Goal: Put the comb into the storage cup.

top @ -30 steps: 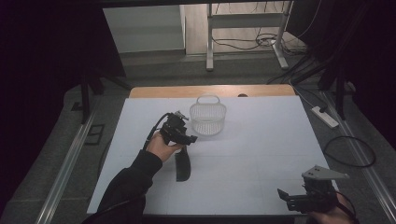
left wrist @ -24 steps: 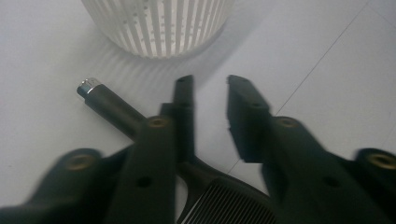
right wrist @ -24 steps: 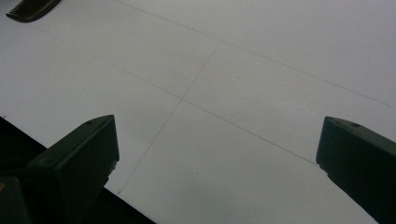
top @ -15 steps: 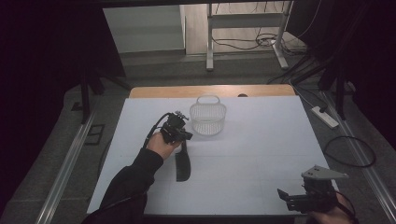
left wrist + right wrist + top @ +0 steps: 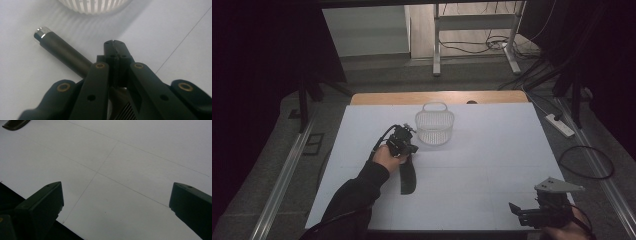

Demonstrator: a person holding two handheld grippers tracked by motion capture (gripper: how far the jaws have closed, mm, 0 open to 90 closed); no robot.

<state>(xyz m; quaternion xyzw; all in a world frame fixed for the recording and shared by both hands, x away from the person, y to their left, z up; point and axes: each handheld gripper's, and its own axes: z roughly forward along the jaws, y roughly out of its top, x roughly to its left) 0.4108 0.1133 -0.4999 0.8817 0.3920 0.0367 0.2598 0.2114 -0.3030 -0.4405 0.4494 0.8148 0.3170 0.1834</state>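
Figure legend. You held the left gripper [image 5: 408, 148] over the matt white table sheet [image 5: 492, 165], just beside the white slotted plastic basket [image 5: 435, 127] with its looped handle. In the left gripper view its two black jaws, studded with brass-coloured rivets, were pressed together tip to tip, with nothing seen between the tips [image 5: 114, 46]. The long black hairbrush [image 5: 407, 176] lay flat on the sheet directly under this gripper. Its smooth, dark cylindrical handle [image 5: 62, 53] ended in a shiny silver cap and pointed toward the ribbed basket wall [image 5: 95, 5]. A patch of fine ridged teeth showed below the jaws at the bottom of that view. Whether the jaws touched the handle could not be told.

You kept the right gripper [image 5: 532, 216], topped by its grey three-cornered plate, at the near right corner of the table, well apart from the brush. In the right gripper view its blunt, blocky black jaws [image 5: 117, 202] stood wide apart over bare sheet crossed by faint thin seams. The toothed end of the brush [image 5: 15, 124] showed at that view's upper left.
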